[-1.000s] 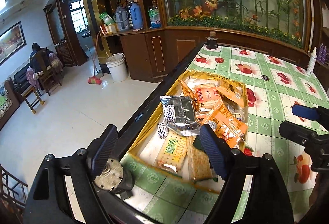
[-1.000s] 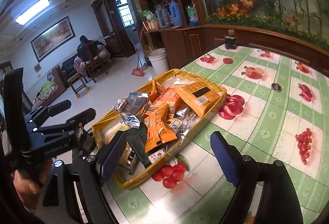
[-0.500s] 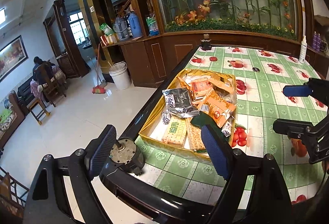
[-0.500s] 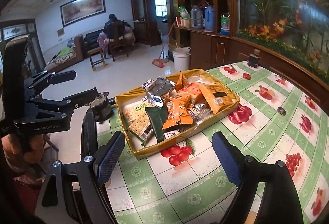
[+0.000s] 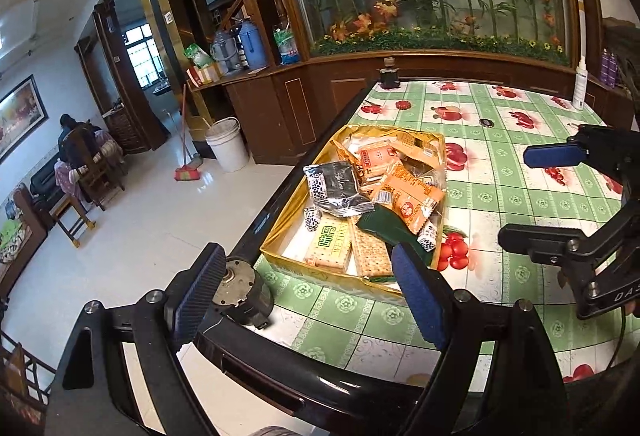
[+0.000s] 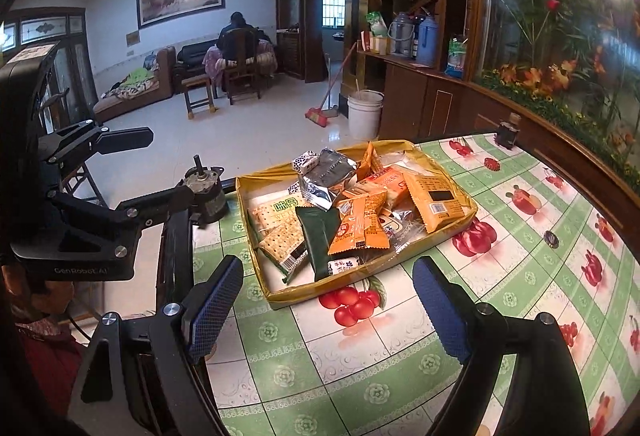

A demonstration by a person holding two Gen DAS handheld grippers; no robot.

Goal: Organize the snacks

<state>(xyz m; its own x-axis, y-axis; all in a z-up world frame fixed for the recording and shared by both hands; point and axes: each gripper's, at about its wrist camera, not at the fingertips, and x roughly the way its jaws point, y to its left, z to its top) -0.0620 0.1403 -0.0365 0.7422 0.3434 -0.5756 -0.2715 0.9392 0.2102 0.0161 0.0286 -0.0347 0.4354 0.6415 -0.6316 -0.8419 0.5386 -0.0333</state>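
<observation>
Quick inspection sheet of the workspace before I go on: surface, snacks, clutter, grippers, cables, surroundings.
Surface: table with green checked fruit-print cloth.
Job's things: shallow yellow cardboard tray heaped with snack packets; silver foil packet on top, orange packet, dark green sachet, cracker packs.
Clutter: small dark bottle at the far edge; grey motor on the table rim.
Grippers: left gripper and right gripper open, empty, short of the tray.
Cables: nothing seen.
Surroundings: white bucket, broom, seated person.

Both wrist views toward snack tray [image 5: 280, 236]
</observation>
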